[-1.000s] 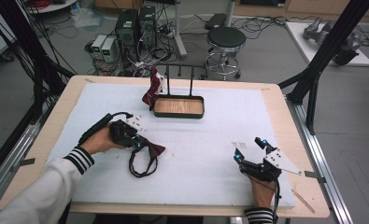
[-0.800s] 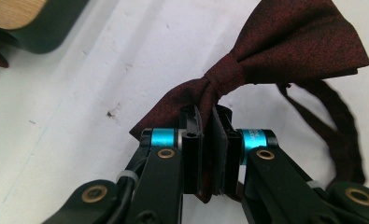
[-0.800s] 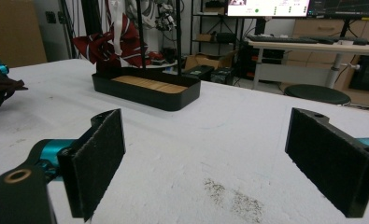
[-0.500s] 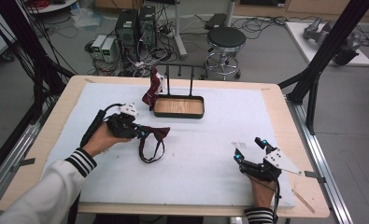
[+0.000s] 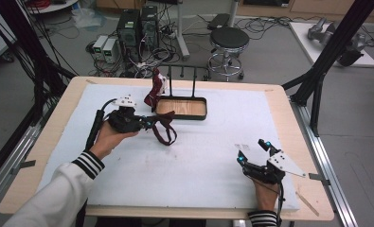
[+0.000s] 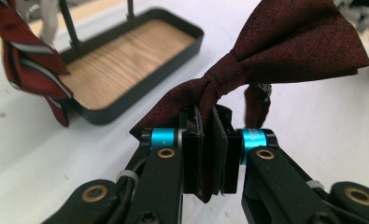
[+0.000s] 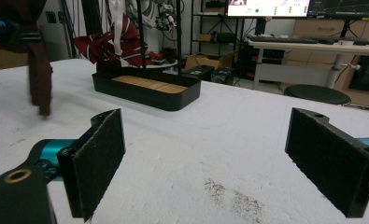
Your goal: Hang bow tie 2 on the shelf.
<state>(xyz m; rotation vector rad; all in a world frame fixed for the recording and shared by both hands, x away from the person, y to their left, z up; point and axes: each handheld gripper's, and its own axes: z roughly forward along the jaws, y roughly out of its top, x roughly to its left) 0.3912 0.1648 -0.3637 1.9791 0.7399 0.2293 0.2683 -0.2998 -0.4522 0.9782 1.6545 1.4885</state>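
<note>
A dark maroon bow tie (image 6: 285, 51) is lifted above the white mat, its strap loop (image 5: 164, 133) dangling down. My left gripper (image 5: 146, 124) is shut on the bow tie near its knot (image 6: 209, 140), just left of the black tray with a wooden floor (image 5: 182, 108). A second, striped red bow tie (image 5: 155, 89) hangs on the stand at the tray's left end (image 6: 30, 65). My right gripper (image 5: 252, 152) rests at the mat's front right, open, nothing between its pads (image 7: 100, 158). The held tie shows blurred at far left (image 7: 35, 74).
The tray's stand has two upright black rods (image 5: 194, 82). The white mat (image 5: 213, 142) covers a wooden table (image 5: 289, 101). Beyond the table stand a stool (image 5: 228, 40), computers (image 5: 130, 26) and cables on the floor.
My left gripper has carried the maroon bow tie up off the mat and toward the tray, its strap swinging below. The right gripper has stayed still.
</note>
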